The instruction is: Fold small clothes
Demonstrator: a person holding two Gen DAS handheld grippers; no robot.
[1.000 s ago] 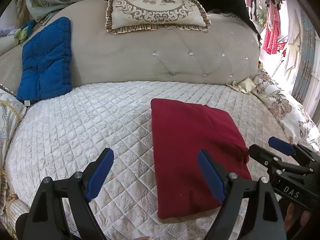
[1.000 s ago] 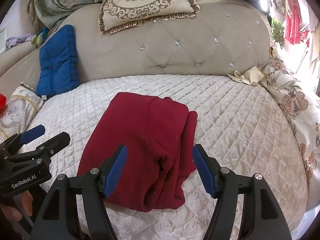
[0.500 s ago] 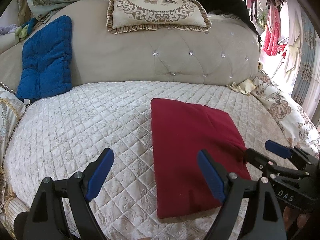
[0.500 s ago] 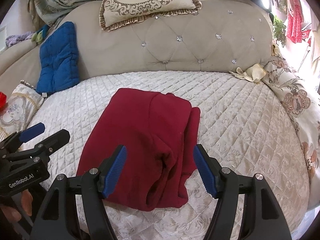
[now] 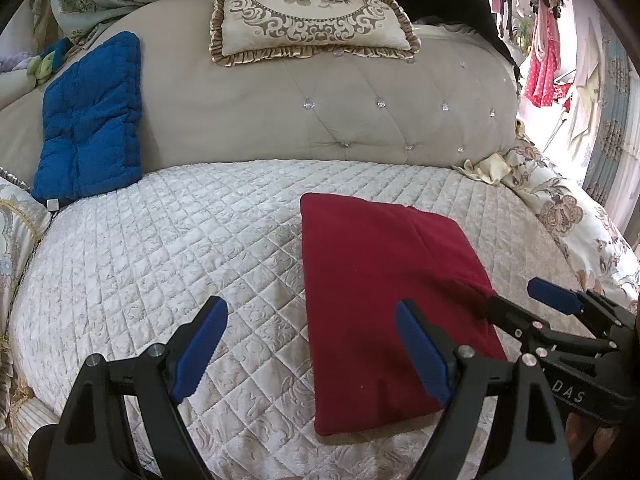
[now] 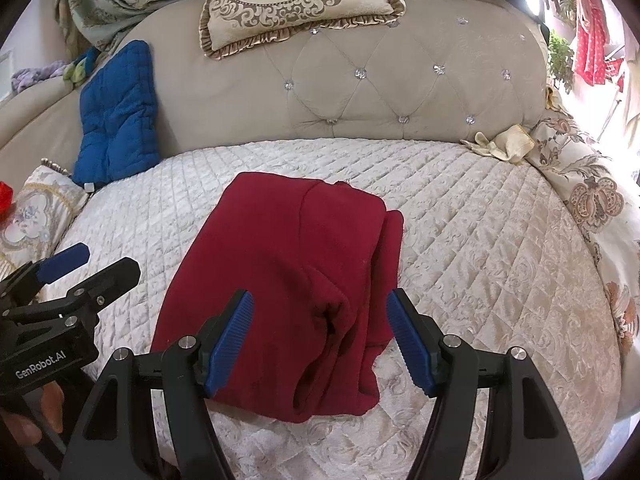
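Between the wide-open, empty right gripper [image 6: 320, 340]'s pads, the folded red garment [image 6: 288, 280] on the quilted bed [image 5: 160, 248] now sits closer than a second ago, left gripper [image 5: 312, 352] likewise open beside it, suggesting another fold.

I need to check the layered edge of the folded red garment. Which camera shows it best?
The right wrist view: the red garment sits centred, its stacked layers and open folds facing the camera. The left wrist view shows the garment off to the right as a flat rectangle, the left tool's finger covering part of it.
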